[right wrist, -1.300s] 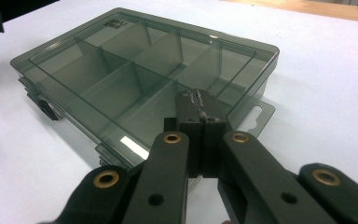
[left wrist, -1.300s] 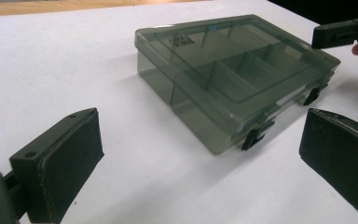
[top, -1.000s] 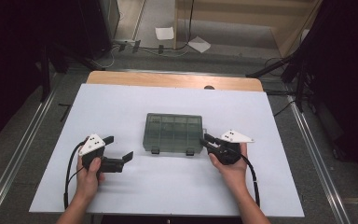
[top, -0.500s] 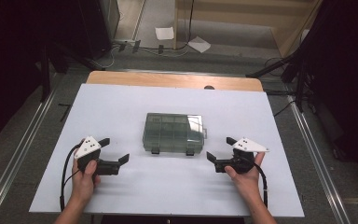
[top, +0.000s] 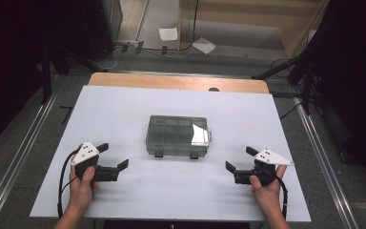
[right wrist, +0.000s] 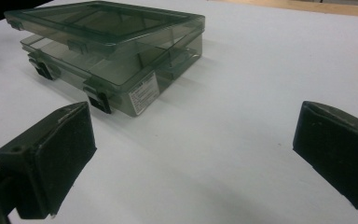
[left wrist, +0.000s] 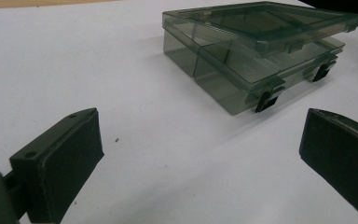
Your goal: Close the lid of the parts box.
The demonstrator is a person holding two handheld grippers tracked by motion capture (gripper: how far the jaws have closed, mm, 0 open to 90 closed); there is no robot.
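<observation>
A smoky green see-through compartment box (top: 177, 136) lies in the middle of the white table (top: 124, 109). Its lid sits slightly raised above the base, and two black latches face the near edge. My left gripper (top: 114, 155) rests at the front left, open, with the box (left wrist: 256, 42) ahead of its empty jaws (left wrist: 200, 140). My right gripper (top: 239, 158) is at the front right, apart from the box (right wrist: 107, 37). Its jaws have just been opening and stand open (right wrist: 196, 135) with nothing between them.
A wooden strip (top: 171, 81) runs along the table's far edge. Beyond it the floor holds papers (top: 167, 33) and black stands (top: 305, 71). Metal rails (top: 19, 157) run along both sides. A cable (top: 63, 191) trails from each gripper.
My right gripper has drawn back from the box's right front corner, to the right and toward the near edge, and its jaws have opened. The left gripper has hardly moved.
</observation>
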